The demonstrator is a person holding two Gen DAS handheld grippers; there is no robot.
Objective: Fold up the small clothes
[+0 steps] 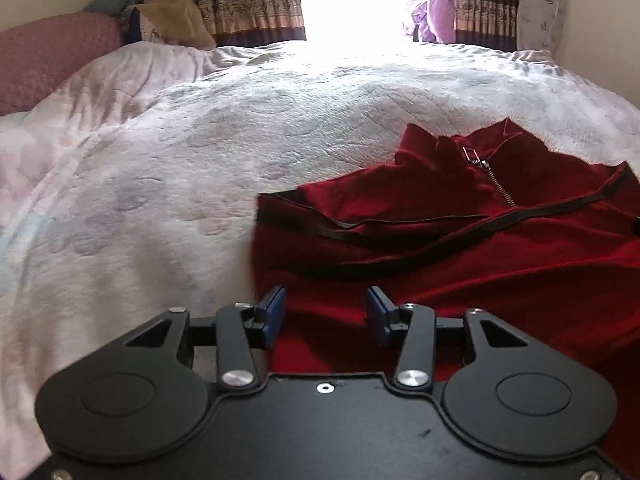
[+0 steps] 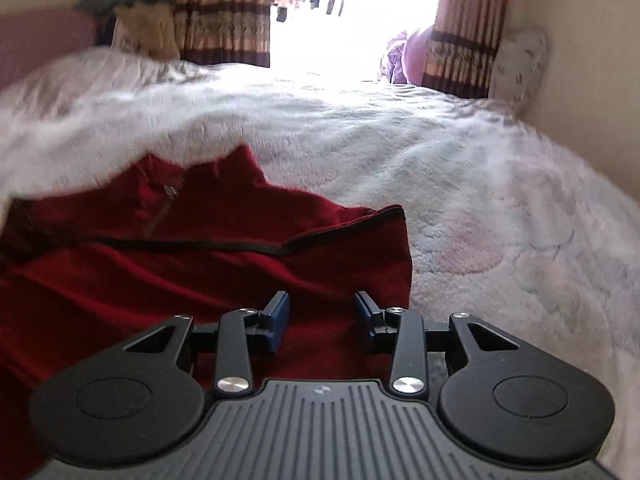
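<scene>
Red zip-neck garment (image 1: 460,248) lies flat on the pale fleecy bedspread (image 1: 180,160), collar away from both tools. Left gripper (image 1: 326,312) over its near left edge, jaws wide, nothing between them. Right gripper (image 2: 322,316) over the near right edge, jaws wide; contact with cloth unclear through blur.

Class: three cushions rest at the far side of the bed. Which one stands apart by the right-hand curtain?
The white patterned cushion, upright against the wall in the far right corner. The tan cushion and pink cushion sit on the left.
</scene>
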